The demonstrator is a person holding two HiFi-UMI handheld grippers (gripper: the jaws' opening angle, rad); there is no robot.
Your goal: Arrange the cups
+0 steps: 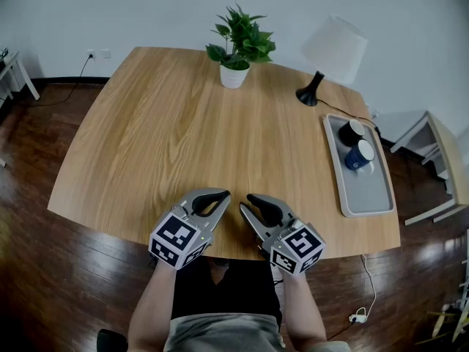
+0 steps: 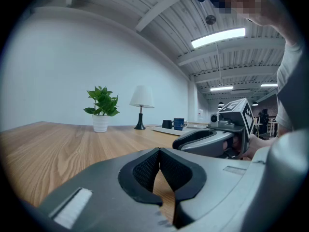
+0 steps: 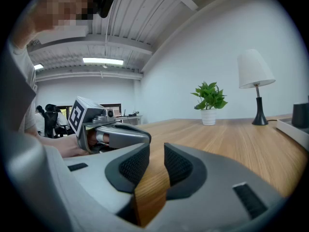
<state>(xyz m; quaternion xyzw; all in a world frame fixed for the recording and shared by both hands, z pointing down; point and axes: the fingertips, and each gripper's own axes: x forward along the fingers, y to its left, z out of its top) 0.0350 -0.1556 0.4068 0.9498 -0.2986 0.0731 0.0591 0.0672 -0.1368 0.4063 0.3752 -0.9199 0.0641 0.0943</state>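
Observation:
A black cup (image 1: pixel 351 132) and a blue cup (image 1: pixel 360 155) stand side by side at the far end of a grey tray (image 1: pixel 366 196) on the table's right side. The left gripper view shows both small in the distance, the black cup (image 2: pixel 167 124) left of the blue cup (image 2: pixel 179 123). My left gripper (image 1: pixel 222 194) and right gripper (image 1: pixel 247 199) rest close together at the table's front edge, far from the tray. Each is shut with nothing between its pads: left gripper (image 2: pixel 159 151), right gripper (image 3: pixel 155 151). The black cup (image 3: pixel 300 115) peeks in at the right gripper view's edge.
A potted plant (image 1: pixel 236 46) stands at the table's far middle and a white-shaded lamp (image 1: pixel 333 50) at the far right, behind the tray. The wooden table (image 1: pixel 176 138) is wide. Side tables stand off to the right and far left on the dark floor.

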